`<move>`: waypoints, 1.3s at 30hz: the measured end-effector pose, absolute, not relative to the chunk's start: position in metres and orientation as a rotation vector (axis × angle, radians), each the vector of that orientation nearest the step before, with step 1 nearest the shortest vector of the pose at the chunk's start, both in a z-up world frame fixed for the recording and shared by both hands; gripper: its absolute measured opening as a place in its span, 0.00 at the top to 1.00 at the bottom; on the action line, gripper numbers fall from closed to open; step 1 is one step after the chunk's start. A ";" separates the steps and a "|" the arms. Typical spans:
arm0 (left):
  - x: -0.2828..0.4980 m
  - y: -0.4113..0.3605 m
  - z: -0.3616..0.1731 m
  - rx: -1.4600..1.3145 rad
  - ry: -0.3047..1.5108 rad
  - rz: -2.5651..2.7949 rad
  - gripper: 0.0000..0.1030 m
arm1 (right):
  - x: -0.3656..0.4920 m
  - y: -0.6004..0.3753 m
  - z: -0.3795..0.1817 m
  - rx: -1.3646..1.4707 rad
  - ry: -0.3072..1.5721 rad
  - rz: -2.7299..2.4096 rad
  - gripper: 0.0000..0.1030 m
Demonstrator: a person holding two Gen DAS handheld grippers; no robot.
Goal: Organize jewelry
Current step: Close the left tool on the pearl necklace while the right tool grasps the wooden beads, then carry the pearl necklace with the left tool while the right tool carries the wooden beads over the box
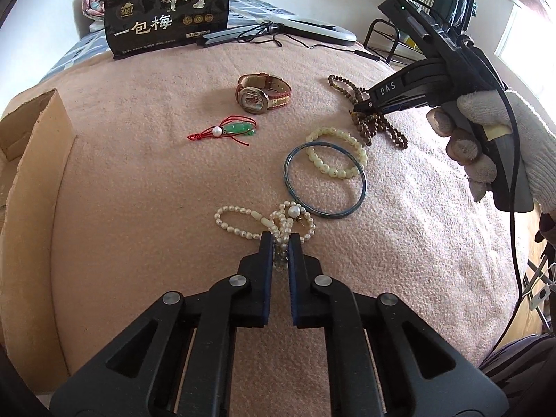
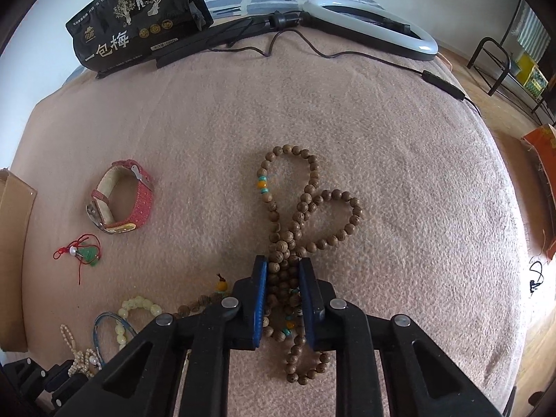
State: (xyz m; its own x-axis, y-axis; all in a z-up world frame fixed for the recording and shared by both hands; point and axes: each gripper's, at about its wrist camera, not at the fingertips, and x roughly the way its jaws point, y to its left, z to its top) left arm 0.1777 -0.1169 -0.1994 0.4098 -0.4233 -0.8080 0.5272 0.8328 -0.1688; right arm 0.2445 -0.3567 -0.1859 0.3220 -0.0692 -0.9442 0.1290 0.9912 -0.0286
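Jewelry lies on a pink blanket (image 1: 139, 173). My left gripper (image 1: 280, 239) is shut on a white pearl necklace (image 1: 243, 224) at the near middle. My right gripper (image 2: 283, 266) is shut on a brown wooden bead necklace (image 2: 305, 201); it also shows in the left wrist view (image 1: 368, 106), pinching those beads (image 1: 385, 128). Between them lie a blue bangle (image 1: 325, 177) and a cream bead bracelet (image 1: 335, 153). A red-strap watch (image 1: 262, 93) and a jade pendant on red cord (image 1: 226, 130) lie further back.
An open cardboard box (image 1: 31, 160) stands at the left edge of the blanket. A black snack bag (image 1: 166, 14), a ring light (image 2: 375, 24) and its cable (image 2: 441, 83) lie at the back. A black rack (image 2: 500, 66) stands on the floor to the right.
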 end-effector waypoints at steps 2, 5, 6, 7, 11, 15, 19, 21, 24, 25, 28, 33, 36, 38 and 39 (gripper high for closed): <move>0.178 -0.115 -0.195 0.106 0.970 -0.600 0.95 | 0.242 -0.359 -0.184 0.056 1.229 -0.131 0.88; 0.176 -0.111 -0.185 0.088 0.950 -0.599 0.96 | 0.238 -0.362 -0.178 0.060 1.217 -0.134 0.89; 0.176 -0.111 -0.181 0.085 0.942 -0.597 0.96 | 0.236 -0.363 -0.176 0.064 1.212 -0.133 0.89; 0.175 -0.110 -0.178 0.083 0.935 -0.596 0.96 | 0.235 -0.364 -0.174 0.066 1.208 -0.131 0.89; 0.173 -0.105 -0.162 0.069 0.902 -0.590 0.96 | 0.227 -0.367 -0.162 0.052 1.187 -0.128 0.89; 0.169 -0.101 -0.146 0.057 0.873 -0.583 0.96 | 0.217 -0.370 -0.149 0.055 1.163 -0.123 0.89; 0.163 -0.098 -0.131 0.053 0.845 -0.584 0.96 | 0.208 -0.370 -0.134 0.044 1.136 -0.117 0.89; 0.159 -0.097 -0.123 0.058 0.827 -0.579 0.96 | 0.203 -0.369 -0.128 0.041 1.124 -0.114 0.89; 0.154 -0.095 -0.113 0.059 0.805 -0.579 0.96 | 0.195 -0.368 -0.119 0.036 1.110 -0.105 0.89; 0.153 -0.094 -0.110 0.060 0.799 -0.577 0.96 | 0.193 -0.367 -0.116 0.033 1.105 -0.102 0.89; 0.149 -0.092 -0.102 0.061 0.784 -0.566 0.96 | 0.185 -0.364 -0.107 0.020 1.088 -0.093 0.89; 0.144 -0.085 -0.090 0.061 0.763 -0.551 0.96 | 0.174 -0.358 -0.091 0.012 1.062 -0.072 0.89; 0.141 -0.078 -0.086 0.057 0.752 -0.541 0.96 | 0.170 -0.353 -0.082 0.009 1.049 -0.056 0.89; 0.140 -0.073 -0.084 0.058 0.745 -0.529 0.96 | 0.168 -0.347 -0.077 0.008 1.041 -0.042 0.89; 0.140 -0.070 -0.083 0.056 0.743 -0.525 0.96 | 0.167 -0.344 -0.074 0.008 1.037 -0.036 0.89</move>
State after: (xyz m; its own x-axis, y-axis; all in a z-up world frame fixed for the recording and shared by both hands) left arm 0.1395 -0.0703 -0.0826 0.6141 -0.4360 -0.6578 0.4747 0.8700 -0.1335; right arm 0.1671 -0.3444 -0.0741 0.5080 -0.0258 -0.8610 0.0336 0.9994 -0.0101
